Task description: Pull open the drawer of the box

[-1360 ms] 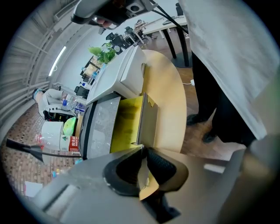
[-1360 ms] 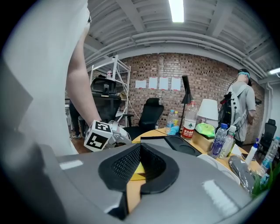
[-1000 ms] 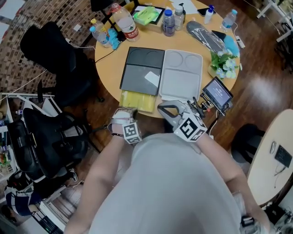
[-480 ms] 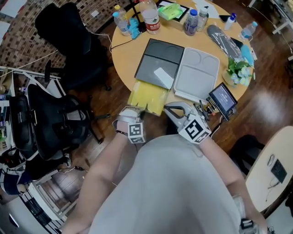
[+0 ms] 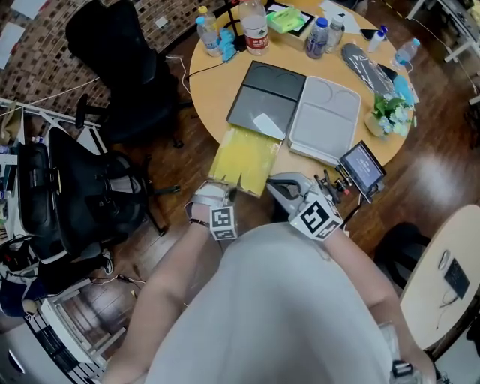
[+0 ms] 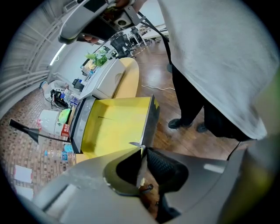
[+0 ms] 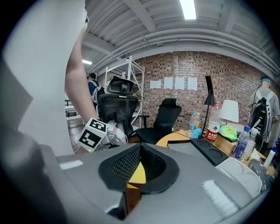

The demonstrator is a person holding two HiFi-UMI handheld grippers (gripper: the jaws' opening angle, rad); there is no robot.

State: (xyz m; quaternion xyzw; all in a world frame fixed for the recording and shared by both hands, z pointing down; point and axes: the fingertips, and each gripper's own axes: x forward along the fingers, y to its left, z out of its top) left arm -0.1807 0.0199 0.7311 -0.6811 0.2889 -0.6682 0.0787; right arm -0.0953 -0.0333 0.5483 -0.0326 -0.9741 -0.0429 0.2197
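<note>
The dark box (image 5: 266,101) lies flat on the round tabletop (image 5: 206,82), at the edge nearest the person. Its yellow drawer (image 5: 241,157) stands pulled well out of the box's near side and overhangs the wooden floor beyond the tabletop's rim. The drawer looks empty inside.

The left tool (image 5: 227,195) is at the drawer's front, on the side away from the box. In the left gripper view its jaws (image 6: 142,159) are closed on the thin front wall of the drawer (image 6: 116,124), one pad on each face of the wall. The right tool (image 5: 272,182) hangs just beside the drawer's front corner, off the box's near side. It holds nothing, and its pads (image 7: 148,159) are together at the tips, with only a sliver of yellow showing through below them.

A white slip (image 5: 264,124) lies on the box's lid. A light grey tray (image 5: 326,120) touches the box's long side. Beyond the tray from the box, a small screen (image 5: 361,166) perches at the tabletop's rim, with a bunch of flowers (image 5: 388,116) near it. Water bottles (image 5: 255,26) and a green packet (image 5: 285,19) crowd the far side of the box.

Off the tabletop, a black office chair (image 5: 124,71) stands near the box's free long side. The person's body in a grey shirt (image 5: 285,307) fills the space directly in front of the open drawer, close behind both tools.
</note>
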